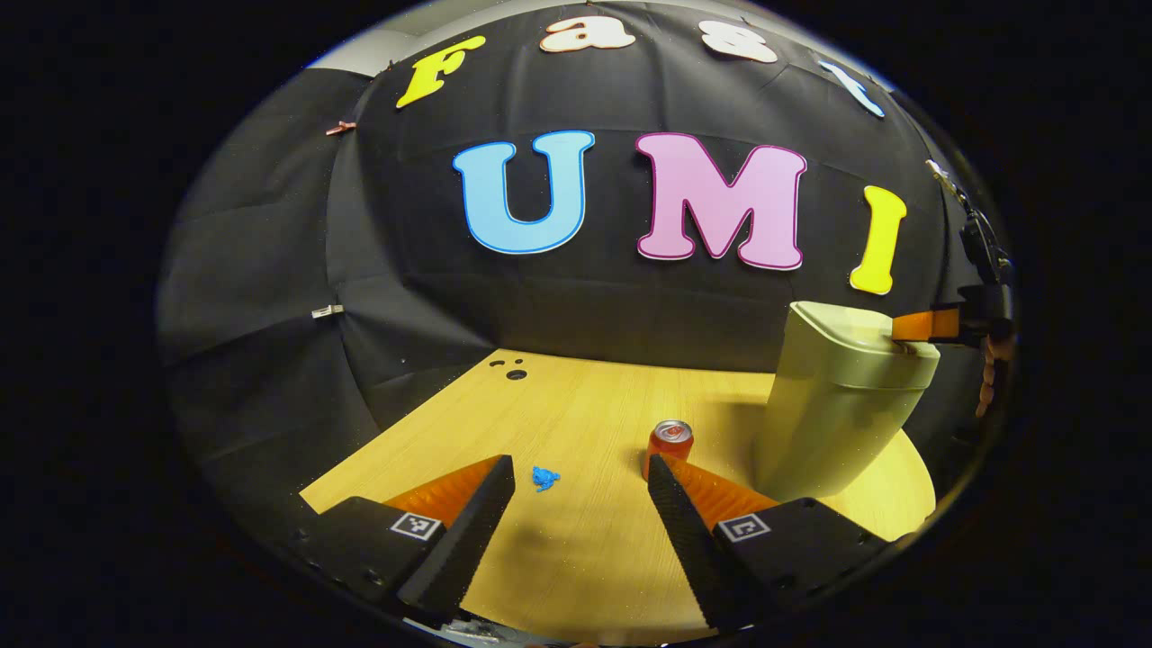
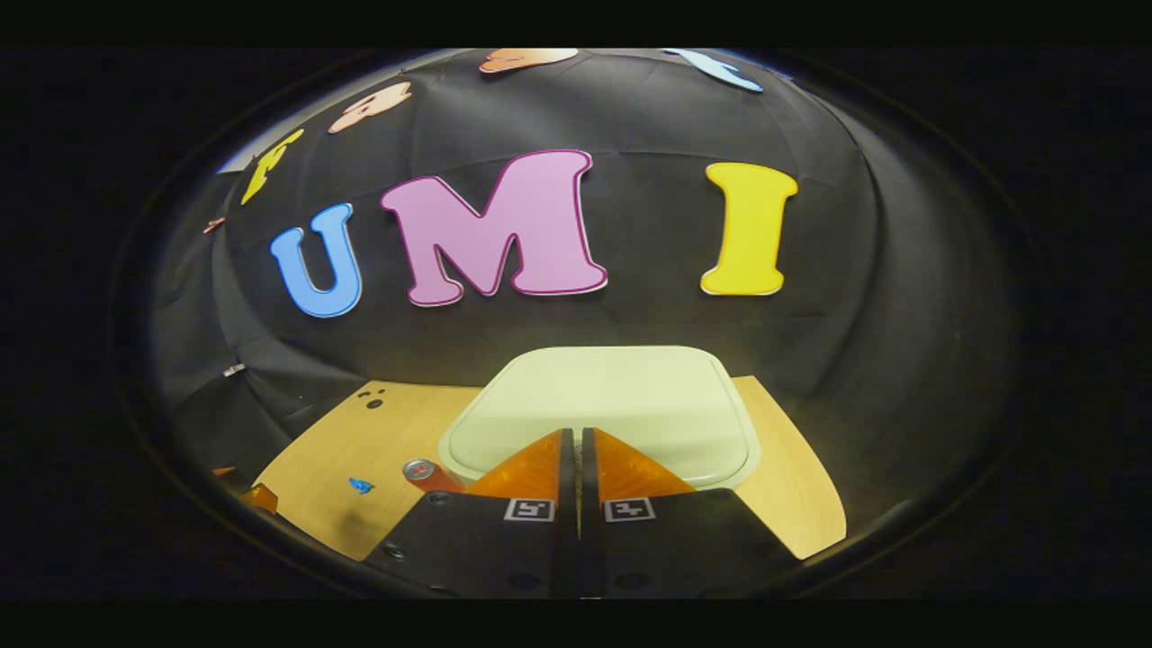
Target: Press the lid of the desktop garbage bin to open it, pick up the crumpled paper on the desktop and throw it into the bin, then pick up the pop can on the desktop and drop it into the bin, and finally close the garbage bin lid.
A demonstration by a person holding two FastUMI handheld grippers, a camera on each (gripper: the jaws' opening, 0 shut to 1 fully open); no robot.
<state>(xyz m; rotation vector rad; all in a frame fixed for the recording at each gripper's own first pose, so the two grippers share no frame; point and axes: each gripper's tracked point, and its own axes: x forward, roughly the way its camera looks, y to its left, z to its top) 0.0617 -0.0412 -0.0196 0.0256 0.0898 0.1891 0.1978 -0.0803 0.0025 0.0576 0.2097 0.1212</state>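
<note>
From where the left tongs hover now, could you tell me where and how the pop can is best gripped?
Grip the pop can around its round side wall, about mid-height, coming in level from the front with the left tongs open. It stands upright on the table, apart from the bin, so both sides look free.

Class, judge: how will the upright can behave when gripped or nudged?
The can looks small and probably light. Standing upright on the table, a sideways nudge might tip it, and then it would likely roll. Its smooth round wall may slip.
</note>
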